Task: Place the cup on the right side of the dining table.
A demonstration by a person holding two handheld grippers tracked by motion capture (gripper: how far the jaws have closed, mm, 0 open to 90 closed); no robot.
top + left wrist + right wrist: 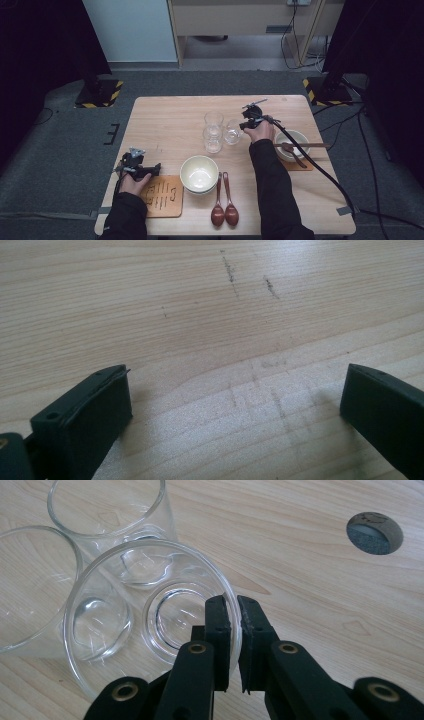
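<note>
Here, in the high view, the table (165, 107) holds three clear glasses close together near its middle. The right gripper (246, 124) has reached the glass (232, 131) on the right side of this group, while the two other glasses (213, 131) stand touching each other just left of it. In front of the glasses sits a cream bowl (199, 173), and two brown spoons (224, 197) lie just right of that bowl. Another bowl (291, 144) with chopsticks (302, 145) across it is right of the glass. The left gripper (150, 169) rests left of the cream bowl, beside a wooden mat (162, 196), probably waiting because one hand is enough for this work.

In the left gripper view, the jaws stand wide apart over bare wood with nothing between them, so this tool is released.

In the right gripper view, the jaws are clenched on the rim of the glass (150, 615): one jaw is inside the wall and the other outside. Pinching the thin wall is likely chosen because the whole glass is too wide to surround. The glass appears tilted toward the camera, so it seems to be lifted or dragged away from the two others (75, 555).
</note>
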